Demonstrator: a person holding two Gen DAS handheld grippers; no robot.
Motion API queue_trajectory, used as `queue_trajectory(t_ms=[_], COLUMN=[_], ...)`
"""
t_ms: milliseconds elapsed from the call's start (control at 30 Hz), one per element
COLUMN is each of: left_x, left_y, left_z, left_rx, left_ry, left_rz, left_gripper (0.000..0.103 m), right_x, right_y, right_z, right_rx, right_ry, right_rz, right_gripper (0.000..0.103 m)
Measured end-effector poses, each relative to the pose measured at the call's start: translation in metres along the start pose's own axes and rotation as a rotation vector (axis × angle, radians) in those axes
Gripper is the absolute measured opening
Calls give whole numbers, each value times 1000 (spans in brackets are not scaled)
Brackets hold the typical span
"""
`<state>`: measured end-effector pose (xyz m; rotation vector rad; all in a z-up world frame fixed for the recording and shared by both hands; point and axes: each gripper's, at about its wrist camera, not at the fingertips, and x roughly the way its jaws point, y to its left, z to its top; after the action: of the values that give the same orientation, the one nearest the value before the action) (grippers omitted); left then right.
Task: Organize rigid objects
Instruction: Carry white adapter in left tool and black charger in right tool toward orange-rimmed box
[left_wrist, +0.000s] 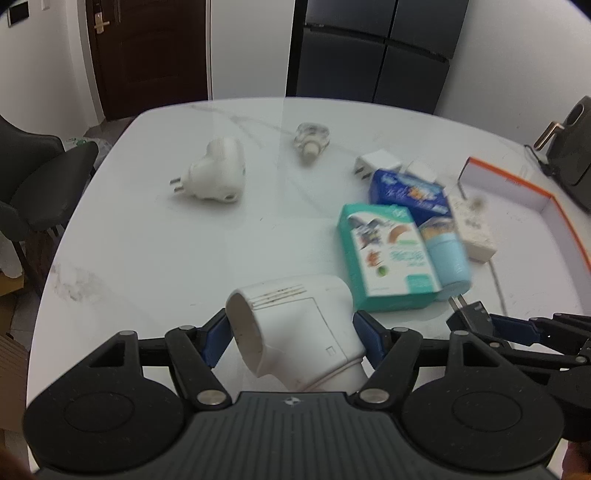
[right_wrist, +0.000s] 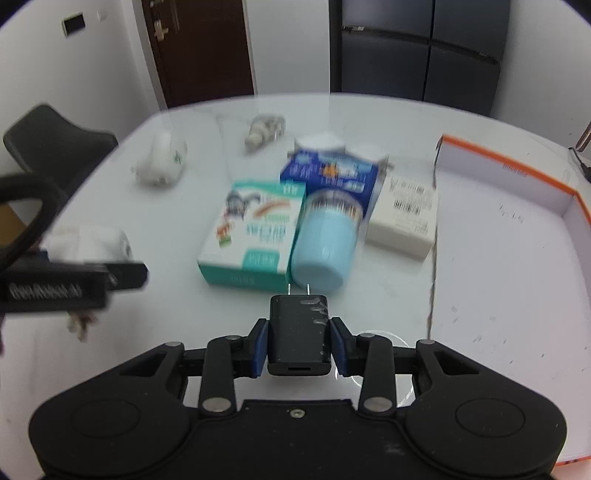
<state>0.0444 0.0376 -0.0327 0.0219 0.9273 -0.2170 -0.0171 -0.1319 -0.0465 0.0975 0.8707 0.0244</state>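
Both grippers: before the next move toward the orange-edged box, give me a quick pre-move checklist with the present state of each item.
1. Left gripper pads pressing both sides of the white plug-in device: ok.
2. Right gripper clamped on the black charger, prongs pointing forward: ok.
3. Orange-edged box open, with bare floor showing for a drop: ok.
4. Charger's path clear of the blue cylinder just ahead of its prongs: not ok, very close.
5. The two grippers apart from each other: ok, but near.
6. White plug-in device lifted clear of the table: cannot tell.
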Motion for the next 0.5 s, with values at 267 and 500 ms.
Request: queue_trajectory(t_ms=[267,500], left_x=[-28,-45], left_y=[-35,-72], left_z=[17,22], left_rx=[-14,34], left_ry=[-55,-90], left_rz=[-23,-55], left_gripper=[72,72], right_x=[-47,-75], right_y=[-15,-41], right_z=[24,29], right_rx=[37,86], right_ry=[-84,-107], right_rz=[-14,-48], right_gripper=[44,44])
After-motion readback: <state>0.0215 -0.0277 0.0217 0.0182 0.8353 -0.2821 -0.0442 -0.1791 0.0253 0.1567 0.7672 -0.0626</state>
